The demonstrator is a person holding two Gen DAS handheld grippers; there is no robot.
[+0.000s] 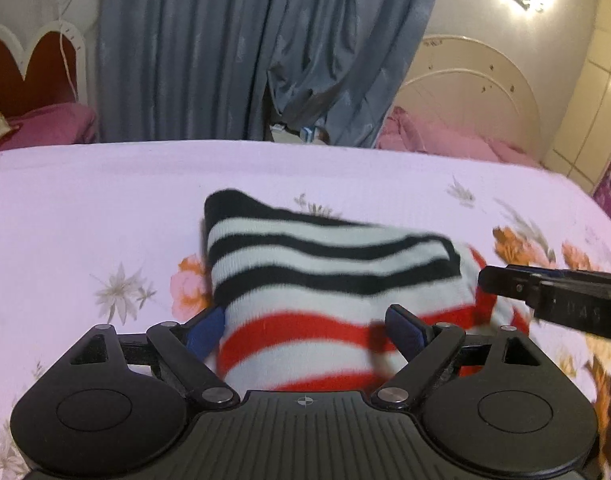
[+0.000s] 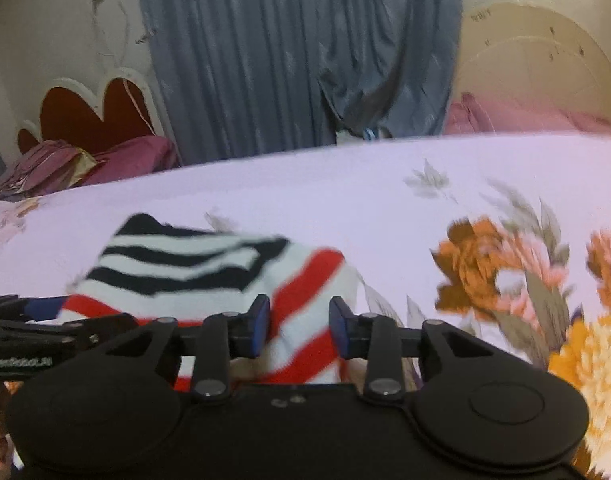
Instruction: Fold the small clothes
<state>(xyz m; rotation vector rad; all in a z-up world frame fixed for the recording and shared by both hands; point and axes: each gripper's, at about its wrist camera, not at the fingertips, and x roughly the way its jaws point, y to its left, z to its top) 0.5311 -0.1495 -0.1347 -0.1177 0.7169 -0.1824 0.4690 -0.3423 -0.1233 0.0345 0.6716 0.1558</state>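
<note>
1. Two grippers work one striped garment (image 1: 325,280) on a floral bedsheet (image 1: 105,200). Seen from the left wrist, the left gripper (image 1: 311,330) stands with its blue pads (image 1: 207,332) wide apart, the red-striped near end of the cloth lying between them; whether either pad presses the fabric cannot be told. The right gripper's arm (image 1: 553,292) reaches in from the right edge, against the cloth's far corner.

2. From the right wrist, the right gripper (image 2: 299,324) shows its jaws partly open, a gap plainly visible, with the red-and-white edge of the garment between them (a firm pinch is not evident). The black-striped half already lies doubled on top.

3. Done well, the step likely calls for both grippers to take the near edge level with each other, then lay it evenly so the stripes line up and no corner drags.
</note>
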